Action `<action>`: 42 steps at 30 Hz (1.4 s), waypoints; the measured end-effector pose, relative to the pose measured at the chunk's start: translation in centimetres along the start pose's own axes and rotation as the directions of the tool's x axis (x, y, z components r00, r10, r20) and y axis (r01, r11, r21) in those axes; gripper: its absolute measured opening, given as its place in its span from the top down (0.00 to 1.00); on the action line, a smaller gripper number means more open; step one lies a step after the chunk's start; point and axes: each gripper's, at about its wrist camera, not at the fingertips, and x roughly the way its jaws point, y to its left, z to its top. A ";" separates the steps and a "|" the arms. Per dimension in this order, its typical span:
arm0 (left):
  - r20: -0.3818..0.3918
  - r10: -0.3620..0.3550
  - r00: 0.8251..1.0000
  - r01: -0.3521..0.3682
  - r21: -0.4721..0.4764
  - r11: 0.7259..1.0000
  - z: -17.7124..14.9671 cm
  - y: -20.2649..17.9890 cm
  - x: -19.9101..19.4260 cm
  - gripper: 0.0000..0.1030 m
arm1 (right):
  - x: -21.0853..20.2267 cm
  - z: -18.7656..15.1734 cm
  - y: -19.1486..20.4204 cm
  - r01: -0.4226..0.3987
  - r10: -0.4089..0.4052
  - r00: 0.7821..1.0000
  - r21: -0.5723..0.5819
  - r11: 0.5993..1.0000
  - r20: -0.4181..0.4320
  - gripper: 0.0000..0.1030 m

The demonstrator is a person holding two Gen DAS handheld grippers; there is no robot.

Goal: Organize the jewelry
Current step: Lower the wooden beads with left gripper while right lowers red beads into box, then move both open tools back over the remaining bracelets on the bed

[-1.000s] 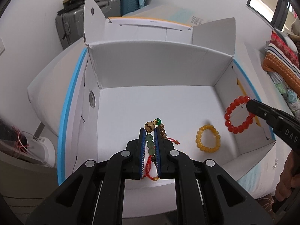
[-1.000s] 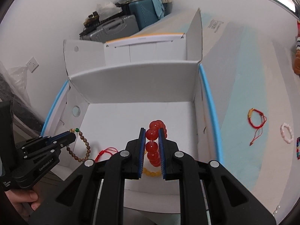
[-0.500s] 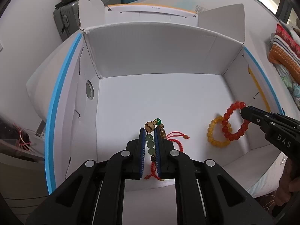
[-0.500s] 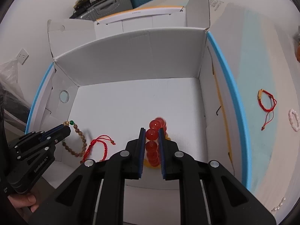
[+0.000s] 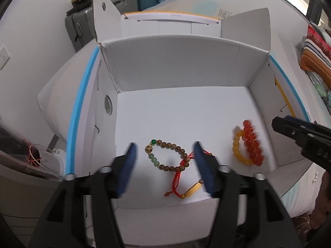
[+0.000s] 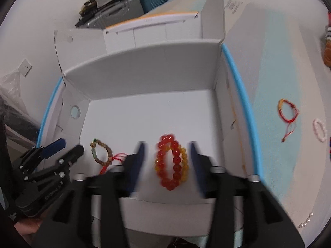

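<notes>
Left gripper [image 5: 164, 166] opening over wooden bead bracelet [image 5: 168, 156] — untouched between fingers; right gripper [image 6: 166, 165] opening, red bead bracelet [image 6: 172, 162] loose between — "GenRobot.AI" lettering on left gripper.

Both claws opening (angled down).

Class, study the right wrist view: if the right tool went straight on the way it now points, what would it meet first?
Most likely the red bead bracelet, lying on the yellow bead bracelet on the white cardboard box floor. It sits between the right tool's opening jaws, untouched; depth is unclear.
</notes>
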 end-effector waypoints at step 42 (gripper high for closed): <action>0.105 -0.292 0.951 0.245 0.323 0.914 -4.5 -24.7 -8.5 0.05 | -16.1 -5.7 -22.6 0.245 -0.304 0.931 0.272 0.931 0.201 0.07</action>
